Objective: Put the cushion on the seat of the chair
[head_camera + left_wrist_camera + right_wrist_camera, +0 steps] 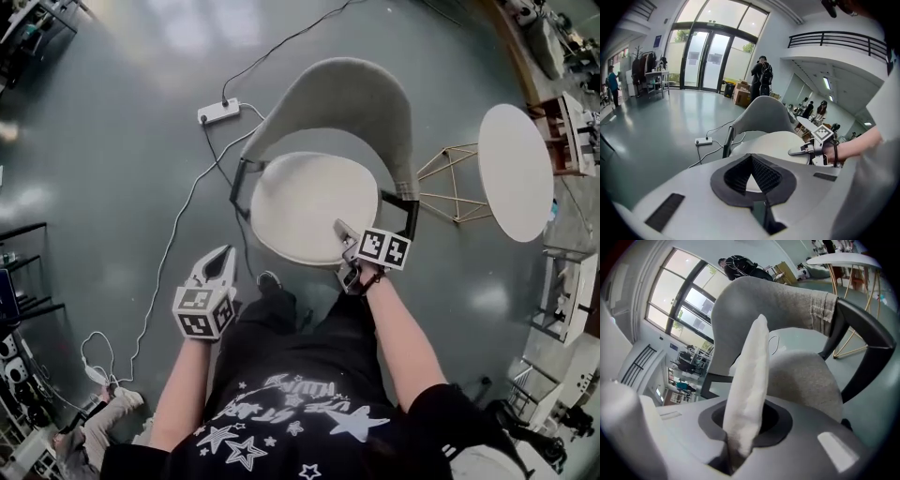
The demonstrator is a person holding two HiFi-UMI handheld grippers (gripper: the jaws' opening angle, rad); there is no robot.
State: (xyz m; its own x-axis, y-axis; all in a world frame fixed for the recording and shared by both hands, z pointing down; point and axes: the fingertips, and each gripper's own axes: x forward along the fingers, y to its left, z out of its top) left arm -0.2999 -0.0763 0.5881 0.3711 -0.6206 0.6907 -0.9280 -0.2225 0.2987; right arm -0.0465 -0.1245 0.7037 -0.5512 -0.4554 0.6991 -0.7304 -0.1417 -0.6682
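Note:
A round white cushion (314,206) covers the seat of a chair with a grey curved back (347,94) and black arm posts. My right gripper (339,227) is at the cushion's near right rim, shut on its edge. In the right gripper view that edge (752,371) stands up between the jaws (749,418), with the grey seat (806,376) beside it. My left gripper (226,251) hangs left of the chair, off the cushion. Its fingertips meet with nothing between them (751,157). The left gripper view also shows the cushion (773,143) and the right gripper (799,151).
A white power strip (218,112) with cables trailing over the floor lies left of the chair. A round white table (516,169) on gold wire legs stands at the right. Shelving lines both edges. A person (761,77) stands far off by the glass doors.

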